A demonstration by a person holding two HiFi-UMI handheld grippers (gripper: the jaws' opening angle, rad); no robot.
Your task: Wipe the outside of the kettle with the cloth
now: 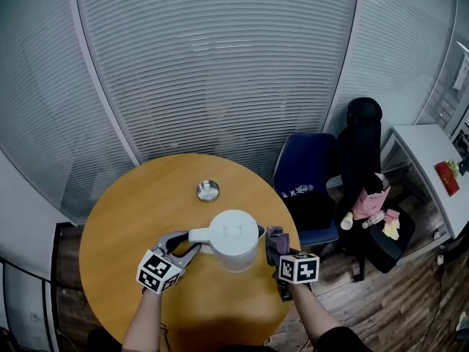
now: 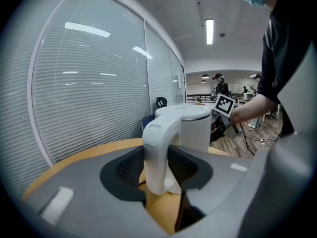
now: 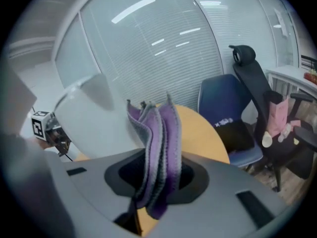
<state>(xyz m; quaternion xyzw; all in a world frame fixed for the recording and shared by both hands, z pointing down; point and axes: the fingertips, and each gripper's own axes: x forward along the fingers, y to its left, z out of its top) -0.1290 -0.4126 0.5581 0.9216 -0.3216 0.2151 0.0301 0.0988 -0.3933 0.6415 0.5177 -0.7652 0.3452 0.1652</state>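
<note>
Squarely within left tool [image 2: 158, 176], kettle handle [image 2: 159, 143]

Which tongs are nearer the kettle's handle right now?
Left. The left tongs clasp the handle; the right tongs hold the cloth at the kettle's opposite side.

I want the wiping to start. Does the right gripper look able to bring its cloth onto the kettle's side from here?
Probably yes: the right gripper pinches the cloth right beside the kettle, nothing between them, while the left gripper grips the handle.
</note>
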